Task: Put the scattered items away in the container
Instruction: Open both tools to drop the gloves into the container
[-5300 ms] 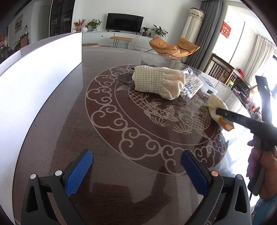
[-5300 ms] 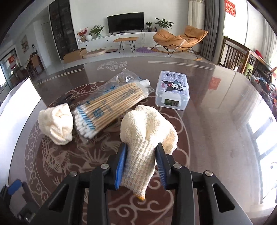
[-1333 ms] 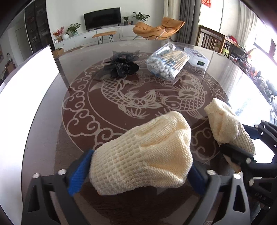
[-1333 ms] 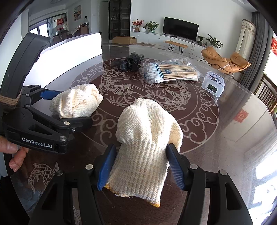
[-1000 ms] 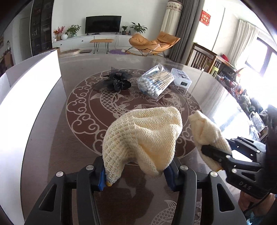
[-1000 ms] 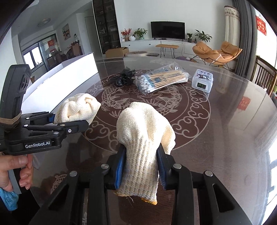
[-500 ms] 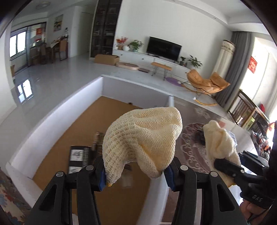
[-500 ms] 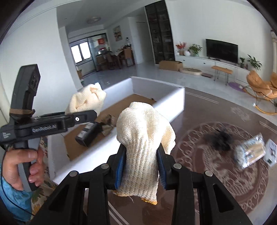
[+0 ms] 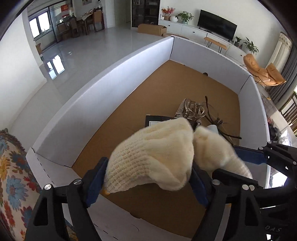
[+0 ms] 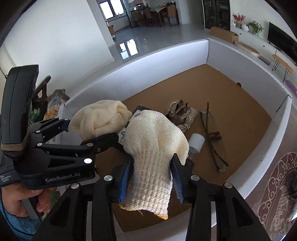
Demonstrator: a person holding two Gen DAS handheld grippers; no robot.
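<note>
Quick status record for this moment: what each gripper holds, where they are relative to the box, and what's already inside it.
left gripper: shut on cream knit glove
right gripper: shut on second cream knit glove
position: both gloves held above the box interior, not released
container: white-walled cardboard box, brown floor
already in box: glasses, dark flat package, beaded hair clip, white cap
gloves: close side by side; contact unclear

TV [image 9: 217, 16], orange lounge chair [image 9: 263, 71], floral cushion [image 9: 11, 178].
</note>
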